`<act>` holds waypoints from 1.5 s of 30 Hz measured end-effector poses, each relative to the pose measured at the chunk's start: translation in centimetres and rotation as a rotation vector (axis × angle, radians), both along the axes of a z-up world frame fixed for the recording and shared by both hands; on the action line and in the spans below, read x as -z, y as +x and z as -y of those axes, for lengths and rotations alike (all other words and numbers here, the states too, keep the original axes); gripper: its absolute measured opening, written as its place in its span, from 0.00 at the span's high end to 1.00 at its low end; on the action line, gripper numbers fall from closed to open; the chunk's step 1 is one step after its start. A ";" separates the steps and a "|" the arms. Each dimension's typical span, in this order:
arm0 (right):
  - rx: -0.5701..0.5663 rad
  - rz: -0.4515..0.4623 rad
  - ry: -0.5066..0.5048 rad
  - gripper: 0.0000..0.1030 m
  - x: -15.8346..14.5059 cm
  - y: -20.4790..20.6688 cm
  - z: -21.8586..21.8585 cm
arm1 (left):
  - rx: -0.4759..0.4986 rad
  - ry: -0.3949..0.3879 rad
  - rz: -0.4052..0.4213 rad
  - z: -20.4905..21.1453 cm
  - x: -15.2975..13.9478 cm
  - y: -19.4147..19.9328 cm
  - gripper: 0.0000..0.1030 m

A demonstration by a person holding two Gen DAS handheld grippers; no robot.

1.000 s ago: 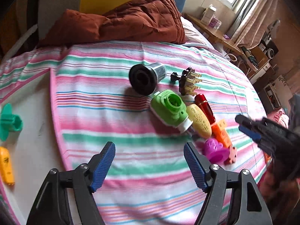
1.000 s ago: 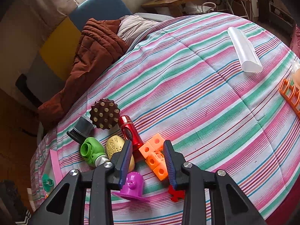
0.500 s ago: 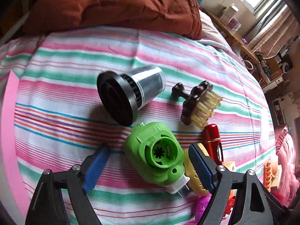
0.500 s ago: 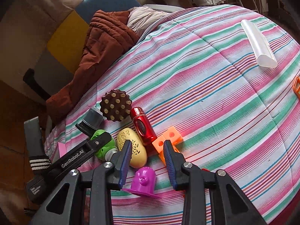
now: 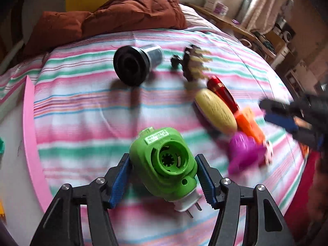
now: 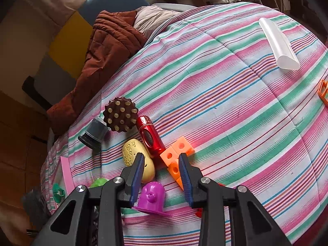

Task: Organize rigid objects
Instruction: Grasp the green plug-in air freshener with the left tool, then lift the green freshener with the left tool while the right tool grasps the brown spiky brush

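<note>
My left gripper (image 5: 163,178) is shut on a green plug-in device (image 5: 164,164) with white prongs and holds it above the striped bedspread (image 5: 82,123). A black-and-grey cup (image 5: 135,65), a brown spiked massager (image 5: 194,65), a red cylinder (image 5: 222,94), a yellow oval (image 5: 215,110), orange blocks (image 5: 249,123) and a purple cup (image 5: 244,151) lie beyond it. My right gripper (image 6: 161,176) is open and empty, hovering over the orange blocks (image 6: 176,155) and purple cup (image 6: 152,196), with the yellow oval (image 6: 131,153) to its left.
A pink-edged white tray (image 5: 30,123) lies at the left with a green toy (image 6: 58,191) in it. A brown quilt (image 5: 123,16) is heaped at the back. A clear tube (image 6: 277,43) and an orange piece (image 6: 324,91) lie at the far right.
My left gripper closed on the green device and lifted it off the bedspread, away from the pile. My right gripper stayed open over the orange blocks and shifted slightly.
</note>
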State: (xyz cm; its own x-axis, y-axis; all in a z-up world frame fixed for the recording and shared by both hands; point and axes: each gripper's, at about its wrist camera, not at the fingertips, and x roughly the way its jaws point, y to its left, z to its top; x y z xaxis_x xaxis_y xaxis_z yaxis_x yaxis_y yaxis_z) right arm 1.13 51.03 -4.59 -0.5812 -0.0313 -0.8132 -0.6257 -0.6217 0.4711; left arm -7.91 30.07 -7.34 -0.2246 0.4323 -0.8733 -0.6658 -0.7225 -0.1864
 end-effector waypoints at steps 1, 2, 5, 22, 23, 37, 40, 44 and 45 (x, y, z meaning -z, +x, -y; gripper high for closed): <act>0.001 0.001 0.005 0.67 0.0 0.0 0.0 | 0.026 -0.001 -0.004 0.4 0.0 1.0 0.47; 0.000 0.002 0.010 0.67 -0.1 0.0 0.1 | 0.047 -0.008 -0.019 0.8 0.0 2.0 0.50; -0.002 0.011 0.020 0.67 0.0 0.0 0.2 | 0.099 -0.025 -0.084 1.4 0.2 4.5 0.50; -0.336 0.057 0.257 0.41 -2.5 -9.7 2.8 | 0.095 0.053 -0.045 2.4 0.7 4.1 0.51; -0.354 0.073 0.262 0.40 -2.3 -10.7 2.6 | 0.094 0.057 -0.042 2.4 0.7 4.0 0.51; -0.418 0.165 0.358 0.42 1.2 -17.0 3.3 | 0.084 0.110 -0.010 3.6 0.7 4.0 0.51; -0.400 0.119 0.396 0.42 -0.6 -15.3 3.9 | 0.085 0.108 -0.024 3.7 0.7 4.2 0.51; -0.372 0.042 0.365 0.42 -3.0 -12.0 4.5 | 0.084 0.112 -0.024 3.6 0.7 4.1 0.52; -0.368 0.025 0.351 0.42 -3.3 -11.2 4.8 | 0.077 0.119 -0.007 3.8 0.6 3.9 0.52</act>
State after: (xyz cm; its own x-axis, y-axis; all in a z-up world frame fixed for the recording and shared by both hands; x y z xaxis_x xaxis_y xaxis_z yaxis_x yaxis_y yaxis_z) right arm -10.06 46.28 -1.27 -0.5630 0.0477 -0.8251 -0.3438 -0.9214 0.1814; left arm -3.99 26.28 -7.90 -0.1931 0.5488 -0.8134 -0.7198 -0.6425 -0.2627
